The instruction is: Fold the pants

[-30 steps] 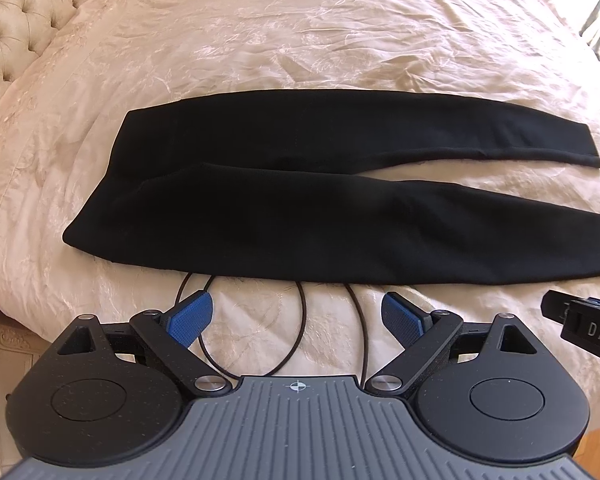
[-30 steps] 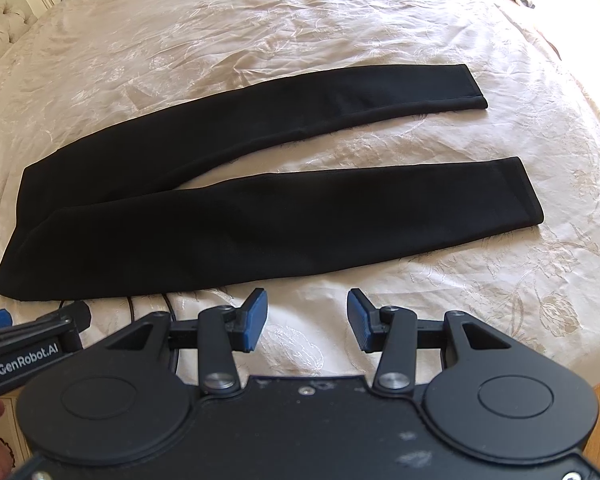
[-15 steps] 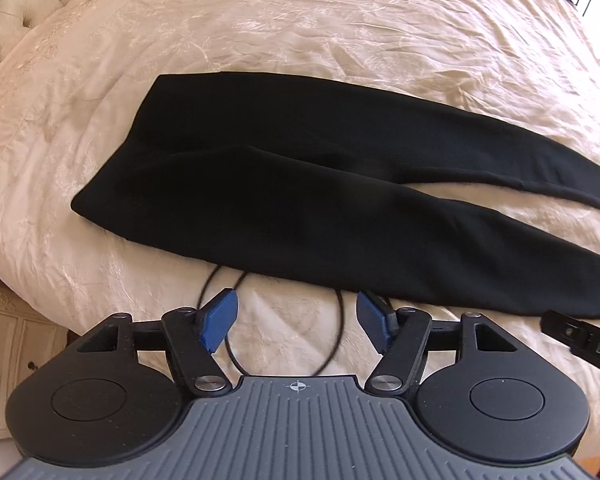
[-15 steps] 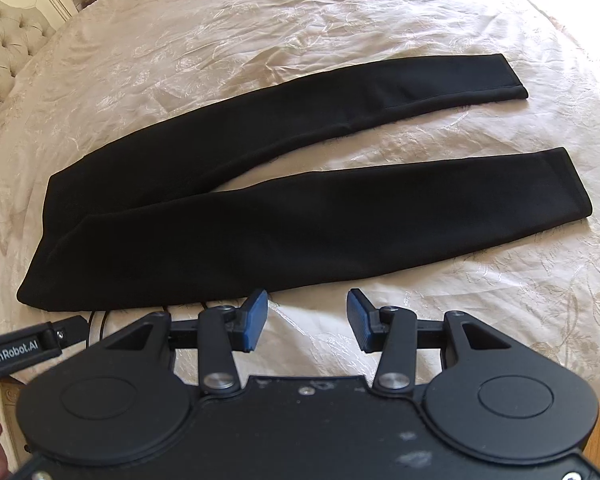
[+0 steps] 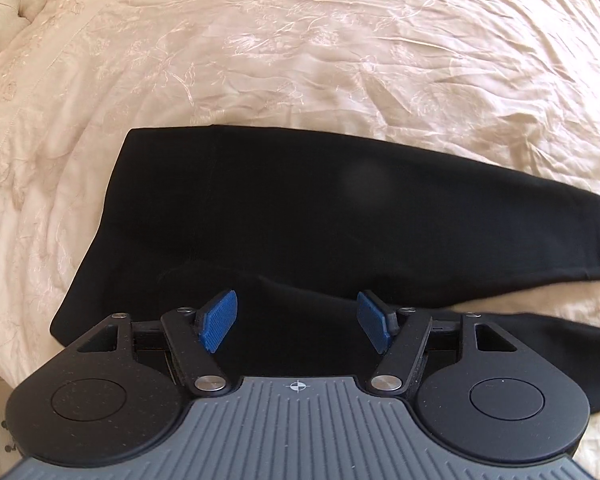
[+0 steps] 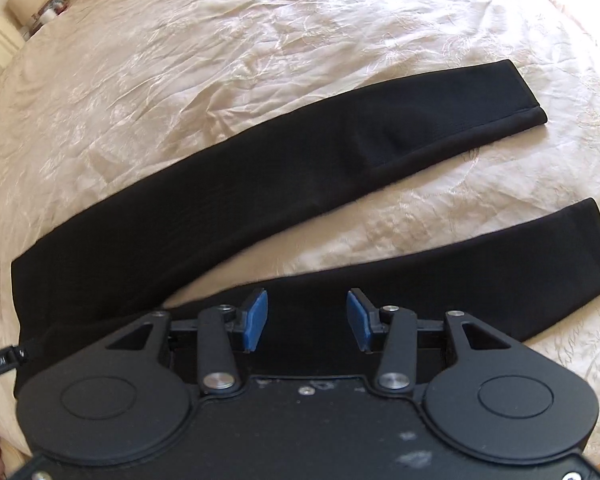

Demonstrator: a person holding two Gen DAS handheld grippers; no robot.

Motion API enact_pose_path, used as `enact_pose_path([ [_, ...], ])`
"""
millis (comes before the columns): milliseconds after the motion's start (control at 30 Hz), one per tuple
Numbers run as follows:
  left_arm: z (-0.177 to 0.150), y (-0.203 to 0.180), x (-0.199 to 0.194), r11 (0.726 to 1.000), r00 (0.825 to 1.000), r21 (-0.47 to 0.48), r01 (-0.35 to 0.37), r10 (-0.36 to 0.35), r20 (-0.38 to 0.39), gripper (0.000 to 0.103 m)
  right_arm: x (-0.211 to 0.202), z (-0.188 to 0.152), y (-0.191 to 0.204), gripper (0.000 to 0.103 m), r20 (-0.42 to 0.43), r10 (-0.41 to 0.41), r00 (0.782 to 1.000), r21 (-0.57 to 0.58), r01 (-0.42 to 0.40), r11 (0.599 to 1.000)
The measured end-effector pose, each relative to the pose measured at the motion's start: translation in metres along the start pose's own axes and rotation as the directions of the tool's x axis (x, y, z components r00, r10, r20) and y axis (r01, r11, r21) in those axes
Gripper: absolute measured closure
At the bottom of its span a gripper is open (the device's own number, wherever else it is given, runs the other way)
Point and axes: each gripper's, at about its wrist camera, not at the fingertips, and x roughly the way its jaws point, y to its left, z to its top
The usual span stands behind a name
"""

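Observation:
Black pants point(image 5: 300, 208) lie flat on a cream bedspread point(image 5: 300, 52), waist at the left, legs running right. My left gripper point(image 5: 298, 322) is open, its blue pads just over the near edge of the pants close to the waist. In the right wrist view the two legs point(image 6: 340, 160) spread apart toward the cuffs. My right gripper point(image 6: 307, 318) is open, over the near leg point(image 6: 480, 264) at about mid-length. Neither gripper holds cloth.
A tufted cream headboard point(image 5: 8, 4) stands at the far left. A lamp and small items on a nightstand point(image 6: 40, 8) show at the far left of the right wrist view. The left gripper's side point(image 6: 0, 362) shows at the left edge.
Both grippers have moved forward and down over the near edge of the pants. The cables at the bed edge have dropped out of view. Both stay open.

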Motion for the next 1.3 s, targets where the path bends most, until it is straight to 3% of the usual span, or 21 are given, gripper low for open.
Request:
enact_pose_path([
  [167,0.036,0.001,0.024,0.999,1.000,0.043,-0.023,0.022,0.002,0.038,0.043,0.076,0.003,0.056,0.005,-0.070,0.998,0.178,0.068,0.982],
  [333,0.057,0.003,0.042,0.997,1.000,0.070,-0.015,0.016,-0.010,0.038,0.079,0.138,-0.002,0.056,0.025,-0.190,0.981,0.313,0.173,0.934],
  [533,0.084,0.007,0.062,0.996,1.000,0.084,-0.007,0.009,-0.030,0.038,0.114,0.171,-0.016,0.056,-0.021,-0.309,0.951,0.405,0.290,0.867],
  [700,0.100,0.008,0.074,0.997,0.999,0.079,0.012,-0.009,-0.042,0.038,0.130,0.177,-0.024,0.056,-0.045,-0.356,0.933,0.416,0.342,0.843],
  [833,0.111,0.010,0.085,0.998,0.997,0.052,0.040,-0.037,-0.061,0.038,0.130,0.166,-0.022,0.064,-0.033,-0.367,0.930,0.344,0.355,0.869],
  [900,0.116,0.010,0.090,0.998,0.996,0.036,0.060,-0.057,-0.071,0.038,0.124,0.154,-0.024,0.100,-0.032,-0.335,0.942,0.332,0.326,0.885],
  [1167,0.146,0.019,0.109,0.980,0.980,-0.130,0.153,-0.167,-0.108,0.038,0.067,0.102,-0.052,0.100,0.036,-0.248,0.968,0.366,0.218,0.905],
  [1300,0.158,0.016,0.131,0.976,0.973,-0.172,0.132,-0.161,-0.164,0.038,0.055,0.082,-0.058,0.100,0.027,-0.230,0.973,0.385,0.202,0.901],
])
